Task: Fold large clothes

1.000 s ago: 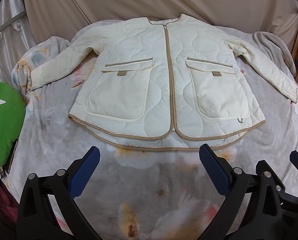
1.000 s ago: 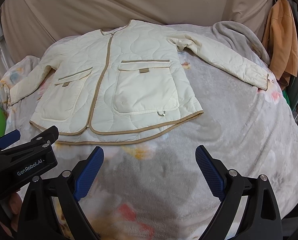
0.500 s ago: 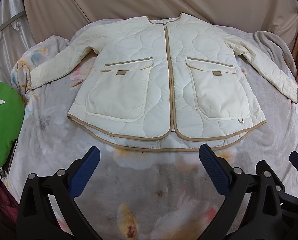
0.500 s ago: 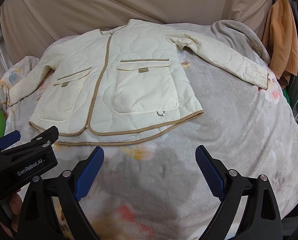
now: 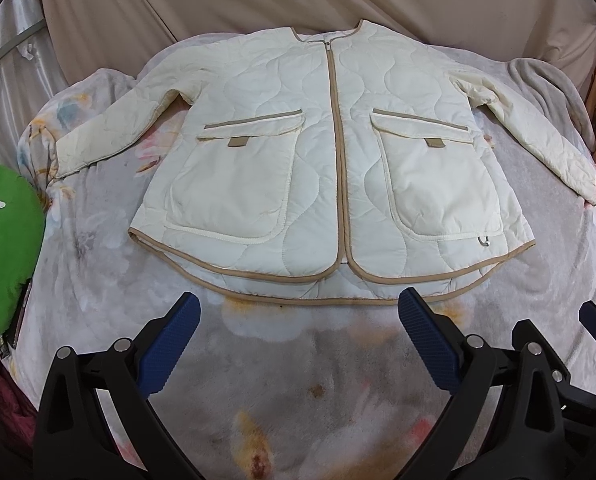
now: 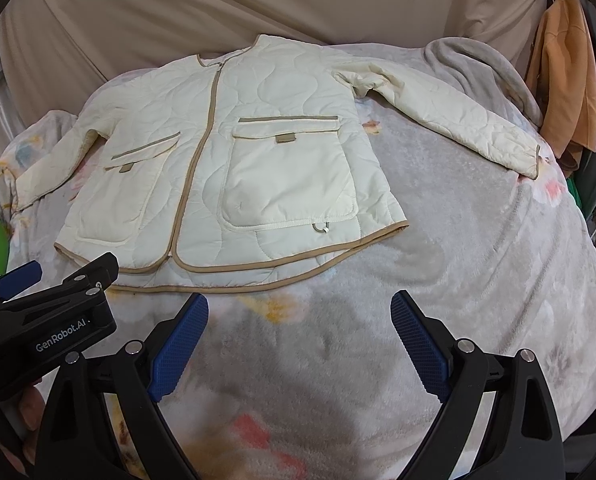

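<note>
Currently unfolded: cream quilted jacket (image 5: 330, 168), tan trim, zipped, lying flat and face up on the floral grey blanket (image 5: 282, 392) over a bed, both sleeves spread outward. No fold made yet; by this showing, the whole task remains. Left gripper (image 5: 298, 344) and right gripper (image 6: 298, 344) hang near the hem, jaws wide, holding nothing. Legible writing: "GenRobot.AI" on the left gripper's body, seen from the right wrist.

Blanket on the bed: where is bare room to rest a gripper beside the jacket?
The blanket is bare between the jacket hem and both open grippers, left and right. A wider bare patch lies below the sleeve. It is crowded by the green cushion.
</note>
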`<state>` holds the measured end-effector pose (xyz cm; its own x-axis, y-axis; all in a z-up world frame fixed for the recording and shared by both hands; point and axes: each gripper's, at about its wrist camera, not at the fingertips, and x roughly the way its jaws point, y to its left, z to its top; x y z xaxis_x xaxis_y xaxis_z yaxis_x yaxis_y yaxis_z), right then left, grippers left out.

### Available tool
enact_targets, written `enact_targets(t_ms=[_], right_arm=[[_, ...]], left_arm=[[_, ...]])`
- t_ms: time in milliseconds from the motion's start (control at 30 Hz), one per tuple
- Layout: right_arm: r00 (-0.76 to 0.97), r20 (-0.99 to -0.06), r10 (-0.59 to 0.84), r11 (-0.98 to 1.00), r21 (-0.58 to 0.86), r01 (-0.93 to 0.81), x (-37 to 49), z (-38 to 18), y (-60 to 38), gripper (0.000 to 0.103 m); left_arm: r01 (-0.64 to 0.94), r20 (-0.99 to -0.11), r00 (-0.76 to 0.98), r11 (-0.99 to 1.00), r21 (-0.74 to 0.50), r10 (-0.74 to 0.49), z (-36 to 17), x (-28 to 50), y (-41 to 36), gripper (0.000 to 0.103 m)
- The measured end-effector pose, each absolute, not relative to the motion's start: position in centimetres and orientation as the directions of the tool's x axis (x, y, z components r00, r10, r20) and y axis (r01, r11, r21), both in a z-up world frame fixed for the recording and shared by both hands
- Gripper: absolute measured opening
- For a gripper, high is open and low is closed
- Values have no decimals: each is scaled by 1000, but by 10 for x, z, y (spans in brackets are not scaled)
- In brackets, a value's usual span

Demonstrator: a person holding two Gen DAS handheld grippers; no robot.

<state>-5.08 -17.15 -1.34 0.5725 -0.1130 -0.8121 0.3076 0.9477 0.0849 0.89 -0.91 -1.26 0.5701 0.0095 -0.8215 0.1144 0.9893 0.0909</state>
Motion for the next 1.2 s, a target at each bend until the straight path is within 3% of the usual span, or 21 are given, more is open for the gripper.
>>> enact_targets(t_ms=[333, 533, 900, 967, 1000, 1033, 1067, 1100, 1200], right_arm=[[603, -796, -51, 942, 163, 294, -16, -23, -229, 91], [677, -734, -58, 830, 342, 442, 14, -39, -374, 91], [633, -738, -233, 436, 503, 746, 22, -112, -588, 88], [641, -734, -222, 374, 543, 752, 27, -124, -603, 69], [641, -734, -225, 358, 549, 755, 29, -126, -606, 65], [644, -728, -234, 350, 555, 754, 34, -125, -607, 52], [662, -713, -232, 358, 570, 740, 43, -121, -607, 23], [675, -700, -233, 363, 581, 728, 50, -114, -604, 11], [775, -570, -272, 489, 612, 622, 94, -51, -572, 11]], left_arm=[[92, -843, 537, 995, 32, -22, -16, 47, -5, 98], [-39, -823, 568, 999, -13, 11, -13, 96, 28, 97], [-242, -814, 573, 969, -49, 102, -22, 142, 74, 97], [-246, -811, 574, 968, -41, 111, -24, 148, 76, 97], [-244, -811, 574, 969, -38, 112, -25, 150, 77, 97], [-241, -811, 574, 970, -40, 110, -26, 152, 77, 97], [-236, -811, 576, 971, -45, 102, -27, 155, 77, 97], [-230, -810, 578, 972, -47, 97, -27, 158, 77, 97], [-206, -800, 595, 977, -54, 82, -22, 163, 78, 96]])
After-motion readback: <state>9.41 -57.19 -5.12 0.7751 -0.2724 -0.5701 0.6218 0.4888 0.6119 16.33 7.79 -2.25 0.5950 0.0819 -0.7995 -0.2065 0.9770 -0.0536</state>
